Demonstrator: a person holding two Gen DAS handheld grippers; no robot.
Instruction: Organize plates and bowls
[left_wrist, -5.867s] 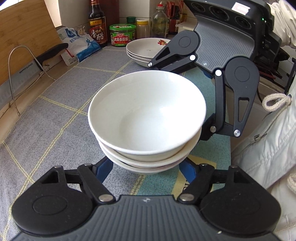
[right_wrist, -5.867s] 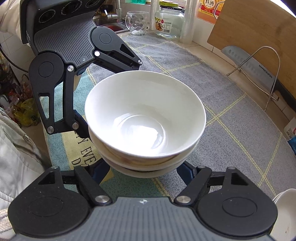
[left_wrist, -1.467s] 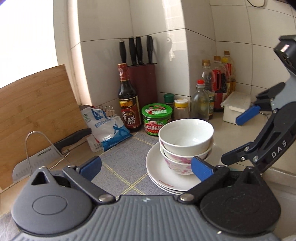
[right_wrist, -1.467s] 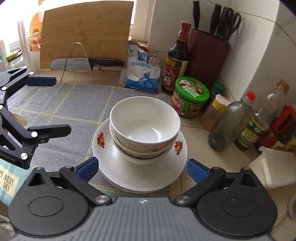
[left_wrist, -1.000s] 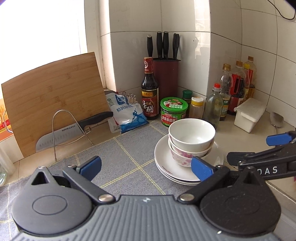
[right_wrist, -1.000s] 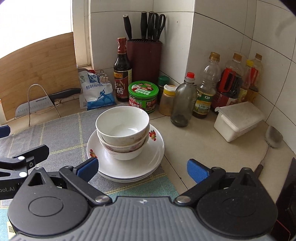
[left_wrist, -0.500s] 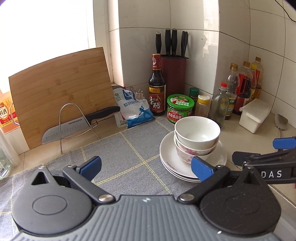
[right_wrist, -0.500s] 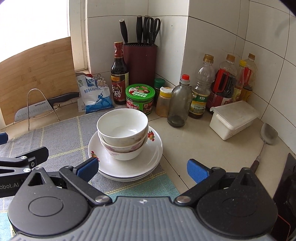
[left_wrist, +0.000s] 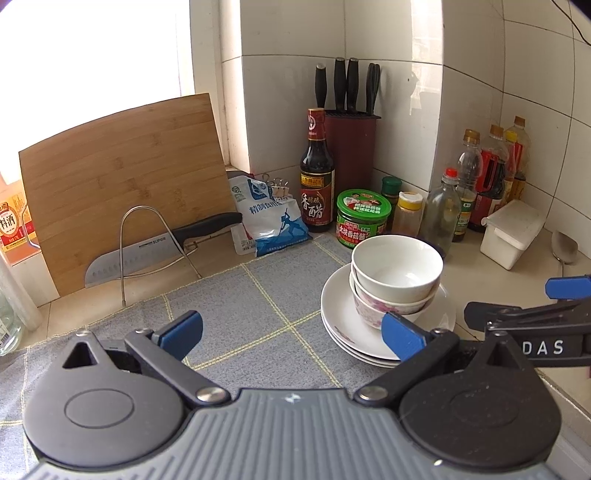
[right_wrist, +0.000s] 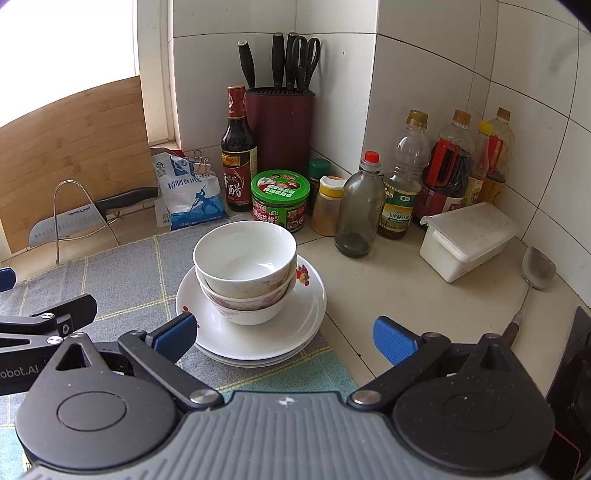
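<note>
A stack of bowls sits nested on a stack of white plates, at the far edge of the grey cloth mat near the back right corner of the surface. Both claws hang apart from the stack, spread wide and holding nothing: the left claw and the right claw. Behind the plates stand a green-lidded jar and a dark vinegar bottle.

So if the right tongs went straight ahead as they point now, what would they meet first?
Probably the stacked bowls on the plates, which lie just left of centre between the open right tongs; depth is unclear.
</note>
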